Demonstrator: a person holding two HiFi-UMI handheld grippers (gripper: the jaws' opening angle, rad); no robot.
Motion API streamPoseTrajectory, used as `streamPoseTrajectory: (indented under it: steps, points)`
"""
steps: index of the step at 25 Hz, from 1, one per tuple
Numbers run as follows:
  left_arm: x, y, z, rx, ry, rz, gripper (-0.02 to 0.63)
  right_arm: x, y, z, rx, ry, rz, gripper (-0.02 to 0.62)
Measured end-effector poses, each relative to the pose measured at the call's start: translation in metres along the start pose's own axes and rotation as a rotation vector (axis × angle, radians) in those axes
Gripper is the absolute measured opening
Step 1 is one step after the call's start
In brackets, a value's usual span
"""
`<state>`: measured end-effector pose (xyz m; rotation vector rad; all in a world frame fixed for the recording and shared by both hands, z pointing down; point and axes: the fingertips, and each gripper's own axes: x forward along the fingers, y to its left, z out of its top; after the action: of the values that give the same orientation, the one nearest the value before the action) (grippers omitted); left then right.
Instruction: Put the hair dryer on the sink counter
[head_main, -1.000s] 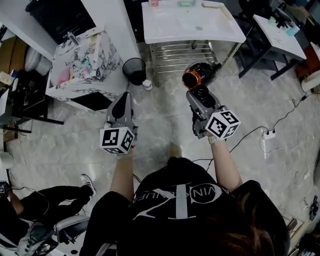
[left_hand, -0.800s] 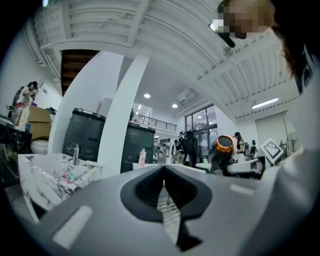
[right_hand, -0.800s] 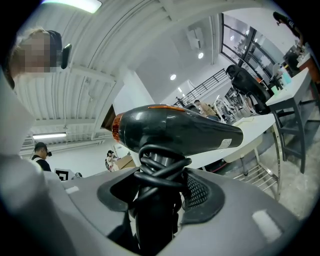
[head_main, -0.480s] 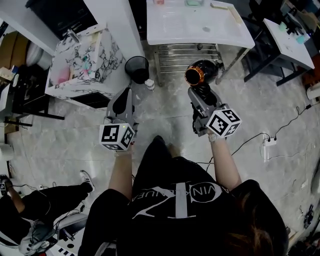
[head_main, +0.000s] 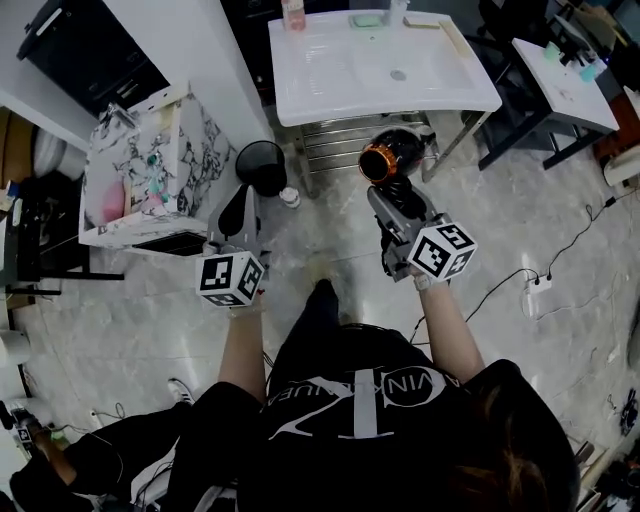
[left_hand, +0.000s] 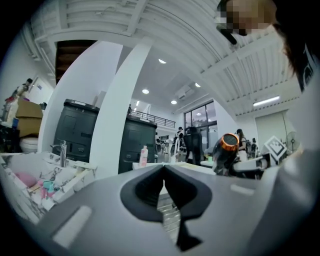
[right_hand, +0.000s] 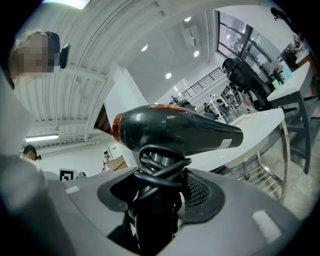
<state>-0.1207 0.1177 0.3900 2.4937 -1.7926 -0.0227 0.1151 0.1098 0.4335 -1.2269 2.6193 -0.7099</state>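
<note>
A black hair dryer (head_main: 388, 156) with an orange ring rides upright in my right gripper (head_main: 393, 192), which is shut on its cord-wrapped handle. In the right gripper view the dryer's body (right_hand: 175, 131) lies across the top of the jaws, and the right gripper (right_hand: 156, 200) clamps the handle below it. The white sink counter (head_main: 310, 95) is just ahead, with the dryer close to its front edge. My left gripper (head_main: 243, 198) is held level to the left, shut and empty. In the left gripper view the left gripper (left_hand: 165, 168) has its tips touching, and the dryer (left_hand: 225, 150) shows at the right.
A marble-patterned cabinet (head_main: 150, 160) stands at the left, with a black bin (head_main: 262, 160) and a small bottle (head_main: 290, 197) on the floor beside it. A metal rack (head_main: 350, 140) sits under the counter. A pink bottle (head_main: 293, 14) stands on the counter's back edge. A power strip (head_main: 537, 283) lies on the floor at the right.
Both grippers have travelled forward toward the sink counter, which now sits closer to the dryer. The grip on the dryer is unchanged.
</note>
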Motion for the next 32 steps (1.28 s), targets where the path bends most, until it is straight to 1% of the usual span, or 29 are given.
streamPoseTrajectory:
  steps: [3,6,12,19,24,28,32]
  points:
    - [0.037,0.016,0.007,-0.004,-0.015,-0.018,0.0,0.029,-0.016,0.015,-0.013,0.003,-0.017,0.258]
    - [0.069,0.032,0.008,-0.012,-0.005,-0.033,0.0,0.061,-0.026,0.025,-0.013,0.007,-0.027,0.258]
    - [0.123,0.063,0.018,-0.023,-0.012,-0.062,0.0,0.118,-0.033,0.036,-0.029,0.036,-0.028,0.258]
    - [0.177,0.09,0.019,-0.034,-0.018,-0.103,0.0,0.169,-0.053,0.044,-0.029,0.048,-0.057,0.258]
    - [0.205,0.104,0.016,-0.042,-0.011,-0.121,0.0,0.193,-0.067,0.049,-0.023,0.045,-0.074,0.258]
    - [0.217,0.111,0.012,-0.048,-0.009,-0.13,0.0,0.205,-0.075,0.047,-0.02,0.056,-0.082,0.258]
    - [0.227,0.12,0.008,-0.058,-0.001,-0.115,0.0,0.219,-0.083,0.047,-0.014,0.069,-0.083,0.258]
